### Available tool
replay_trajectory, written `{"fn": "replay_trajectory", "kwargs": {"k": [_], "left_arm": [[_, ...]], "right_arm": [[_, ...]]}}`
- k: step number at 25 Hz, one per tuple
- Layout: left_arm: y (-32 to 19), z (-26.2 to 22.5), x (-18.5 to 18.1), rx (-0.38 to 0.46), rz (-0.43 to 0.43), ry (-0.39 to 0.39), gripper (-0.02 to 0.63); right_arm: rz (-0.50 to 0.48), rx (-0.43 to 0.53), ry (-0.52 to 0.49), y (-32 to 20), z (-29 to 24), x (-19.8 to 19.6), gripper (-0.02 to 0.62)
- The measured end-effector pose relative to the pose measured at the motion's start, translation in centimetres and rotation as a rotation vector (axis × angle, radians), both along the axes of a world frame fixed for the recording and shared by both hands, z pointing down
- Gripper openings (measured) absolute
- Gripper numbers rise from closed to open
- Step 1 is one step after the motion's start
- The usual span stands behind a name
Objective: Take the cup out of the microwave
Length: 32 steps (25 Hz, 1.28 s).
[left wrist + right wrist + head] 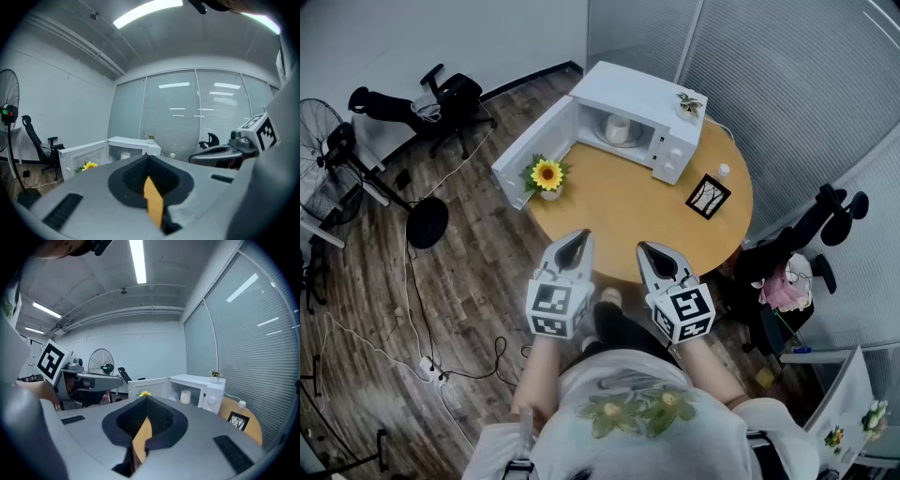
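A white microwave (642,97) stands at the far side of the round wooden table (619,211), its door (532,152) swung open to the left. Inside it stands a white cup (618,128), also seen in the left gripper view as the cup (125,155) and in the right gripper view as the cup (185,396). My left gripper (580,235) and right gripper (646,248) hover side by side over the near table edge, well short of the microwave and pointing toward it. Both are shut with nothing in them.
A sunflower in a small pot (547,175) stands by the open door. A framed picture (708,196) and a small bottle (724,170) sit right of the microwave, a potted plant (689,104) on top. Office chairs (450,101), a fan (323,141) and floor cables surround the table.
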<state>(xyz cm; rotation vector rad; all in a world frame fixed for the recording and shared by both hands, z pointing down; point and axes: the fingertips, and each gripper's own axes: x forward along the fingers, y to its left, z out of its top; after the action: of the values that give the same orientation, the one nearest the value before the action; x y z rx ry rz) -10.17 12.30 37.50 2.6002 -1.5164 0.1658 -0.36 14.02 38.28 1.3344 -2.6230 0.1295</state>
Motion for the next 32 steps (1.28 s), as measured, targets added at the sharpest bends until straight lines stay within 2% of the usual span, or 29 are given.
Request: {"fn": "replay_trajectory", "kwargs": {"k": [13,18,20,23,27,32], "left_arm": [[-2.3,1.0,2.0,-0.031,0.049,-0.037,0.005],[-4.1,0.5,1.7,-0.013,0.019,0.0,0.008],[-4.9,0.4,1.5,-0.011,0.011,0.007,0.031],[-6.3,0.5,1.4,-0.014,0.012,-0.001,0.102],[-8.3,0.6,1.6,-0.015,0.016,-0.025,0.221],[-10.7,1.5,1.5,-0.038,0.011,-0.057,0.25]], "right_arm": [[0.035,-0.011,-0.059,-2.8,0.4,1.5,0.017],[0.037,-0.023,-0.065,-4.4,0.9,1.7,0.017],[0.039,-0.026,-0.067,-5.1,1.1,1.7,0.017],[0.043,-0.034,-0.069,-6.3,1.4,1.9,0.017],[0.046,-0.044,-0.07,-8.1,1.7,2.1,0.017],[0.046,-0.063,-0.065,-10.2,2.3,2.1,0.017]]}}
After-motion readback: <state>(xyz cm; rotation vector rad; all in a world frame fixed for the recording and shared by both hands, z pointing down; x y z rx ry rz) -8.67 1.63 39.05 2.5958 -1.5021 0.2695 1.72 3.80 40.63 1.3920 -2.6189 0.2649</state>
